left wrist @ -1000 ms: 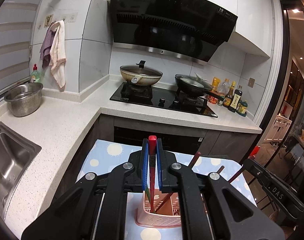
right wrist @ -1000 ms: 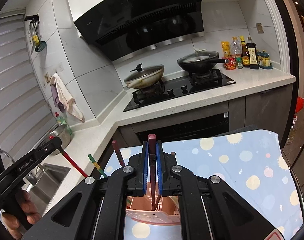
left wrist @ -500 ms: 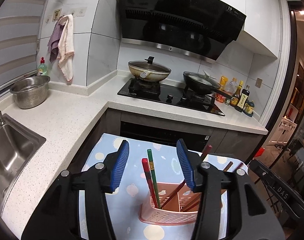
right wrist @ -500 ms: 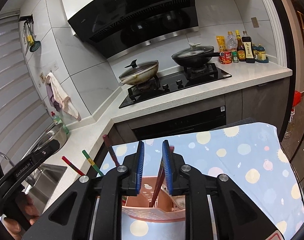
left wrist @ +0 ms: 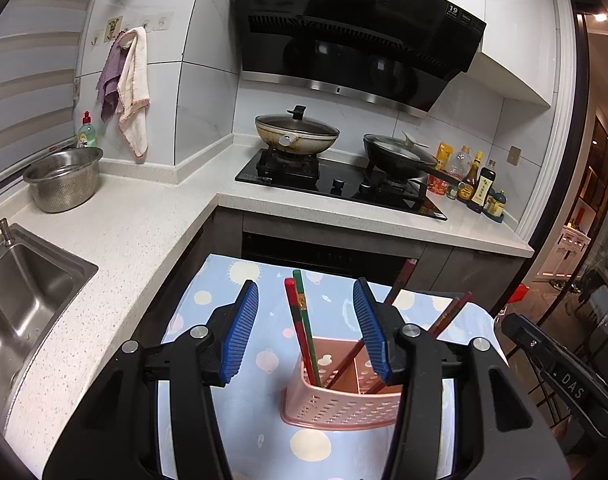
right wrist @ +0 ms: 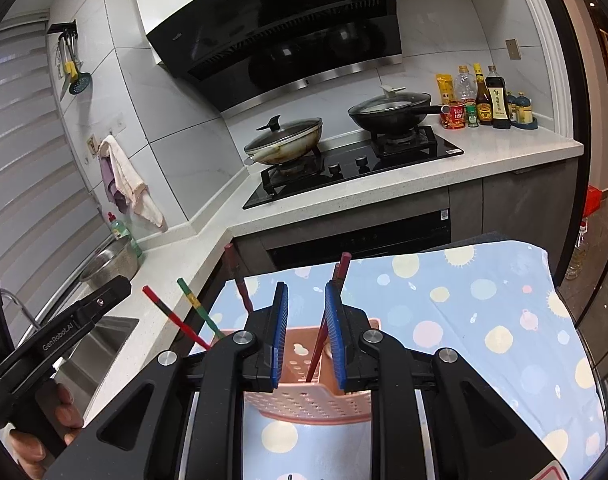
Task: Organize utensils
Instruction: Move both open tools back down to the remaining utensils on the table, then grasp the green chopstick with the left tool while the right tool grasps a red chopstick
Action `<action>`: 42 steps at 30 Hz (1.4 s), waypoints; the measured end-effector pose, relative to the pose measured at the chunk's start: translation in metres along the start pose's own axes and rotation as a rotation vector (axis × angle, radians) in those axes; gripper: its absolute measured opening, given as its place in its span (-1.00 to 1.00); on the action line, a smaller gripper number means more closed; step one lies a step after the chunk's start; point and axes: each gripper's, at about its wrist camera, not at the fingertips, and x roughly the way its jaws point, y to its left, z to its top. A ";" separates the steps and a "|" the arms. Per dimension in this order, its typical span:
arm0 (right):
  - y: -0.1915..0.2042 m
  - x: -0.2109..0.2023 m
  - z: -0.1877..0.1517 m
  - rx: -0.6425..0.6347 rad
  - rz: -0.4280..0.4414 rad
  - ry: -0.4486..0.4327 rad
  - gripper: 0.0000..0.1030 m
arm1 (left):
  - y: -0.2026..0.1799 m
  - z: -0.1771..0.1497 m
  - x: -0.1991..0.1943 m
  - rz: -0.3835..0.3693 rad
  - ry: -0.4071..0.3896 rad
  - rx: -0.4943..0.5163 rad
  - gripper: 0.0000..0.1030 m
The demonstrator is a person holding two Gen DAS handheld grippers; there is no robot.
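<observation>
In the left wrist view the left gripper point(left wrist: 306, 332) fills the lower half of the frame, its blue pads point(left wrist: 241, 332) standing wide apart with nothing pressed between them; its jaws have just been opening. Between and just beyond them a red chopstick point(left wrist: 297, 330) and a green chopstick point(left wrist: 304, 320) lean side by side in the near left corner of the pink perforated basket point(left wrist: 340, 410), which sits low and centre on the spotted blue cloth point(left wrist: 223, 284). More dark red chopsticks point(left wrist: 450, 314) slant out of the basket toward the right, partly behind the right finger.

In the right wrist view the right gripper point(right wrist: 306, 332) sits low and centre with a narrow gap between its pads. Its jaws have just been opening, and a dark red chopstick point(right wrist: 328, 316) stands in the basket point(right wrist: 304, 400) within that gap, close to the right pad; whether it touches the pad cannot be told. At the lower left edge a hand point(right wrist: 43, 432) grips the other tool's handle.

Beyond the cloth lies the speckled white counter point(left wrist: 143, 232), with a sink point(left wrist: 19, 300) at the left and a steel colander point(left wrist: 61, 178) behind it. Farther back, in the middle of the frame, a lidded wok point(left wrist: 295, 132) and a black pan point(left wrist: 400, 156) rest on the hob point(left wrist: 336, 188), with sauce bottles point(left wrist: 478, 186) to its right. A black range hood point(left wrist: 352, 36) fills the upper centre, and towels point(left wrist: 127, 84) hang at upper left.
</observation>
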 end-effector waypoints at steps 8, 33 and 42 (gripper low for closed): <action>0.003 -0.026 -0.019 -0.014 0.010 0.021 -0.61 | -0.001 -0.017 -0.022 -0.005 0.014 0.008 -0.09; -0.017 -0.112 -0.244 -0.134 -0.065 0.411 -0.61 | 0.003 -0.233 -0.098 -0.011 0.362 0.079 -0.09; -0.011 -0.111 -0.288 -0.154 -0.038 0.510 -0.61 | -0.001 -0.288 -0.114 -0.021 0.469 0.080 -0.09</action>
